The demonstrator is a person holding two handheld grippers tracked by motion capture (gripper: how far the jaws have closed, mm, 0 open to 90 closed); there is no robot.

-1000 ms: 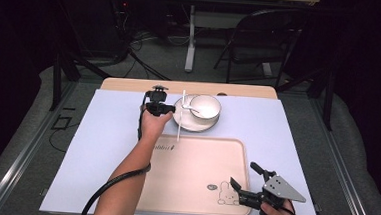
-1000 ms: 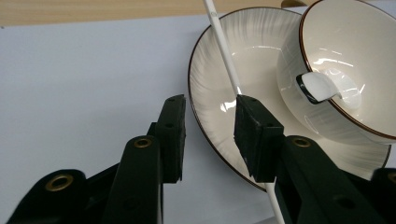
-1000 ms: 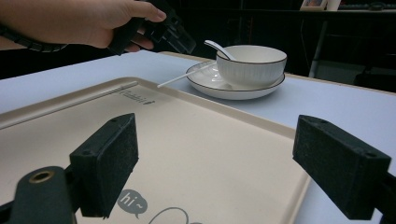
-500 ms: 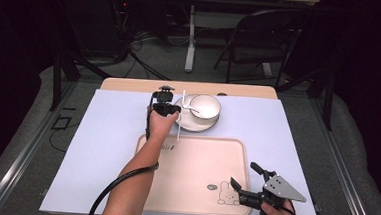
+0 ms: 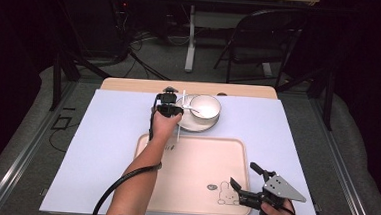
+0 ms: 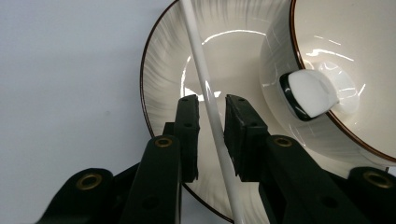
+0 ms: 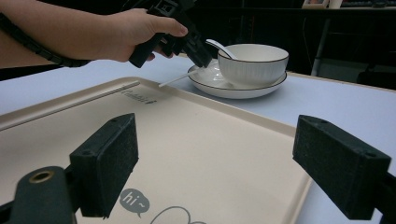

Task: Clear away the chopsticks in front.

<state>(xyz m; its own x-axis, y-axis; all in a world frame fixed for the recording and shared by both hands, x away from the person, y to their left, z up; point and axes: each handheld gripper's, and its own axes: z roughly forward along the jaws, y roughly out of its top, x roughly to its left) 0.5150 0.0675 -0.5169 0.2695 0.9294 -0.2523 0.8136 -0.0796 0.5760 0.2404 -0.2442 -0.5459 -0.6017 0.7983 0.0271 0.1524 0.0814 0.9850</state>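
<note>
A white chopstick [image 5: 179, 127] [image 6: 201, 60] lies across the left rim of a ribbed white plate [image 5: 197, 126] [image 6: 163, 60]. On the plate stands a white bowl [image 5: 206, 108] [image 6: 355, 60] with a white spoon [image 6: 310, 93] in it. My left gripper [image 5: 175, 102] [image 6: 211, 100] straddles the chopstick. Its jaws have just been closing, and a thin gap still shows on each side of the stick. My right gripper [image 5: 242, 173] [image 7: 219, 140] hangs open over the front right corner of the beige tray [image 5: 195, 168] [image 7: 210, 116], with nothing between its jaws.
The tray carries a rabbit print near its front edge and lies just in front of the plate on a pale blue mat [image 5: 106, 147]. A wooden table edge [image 5: 130, 84] runs behind the mat. Beyond it stand a chair and table legs.
My left hand has shifted a little right, from beside the plate onto the chopstick at its left rim. The right gripper has kept still.
</note>
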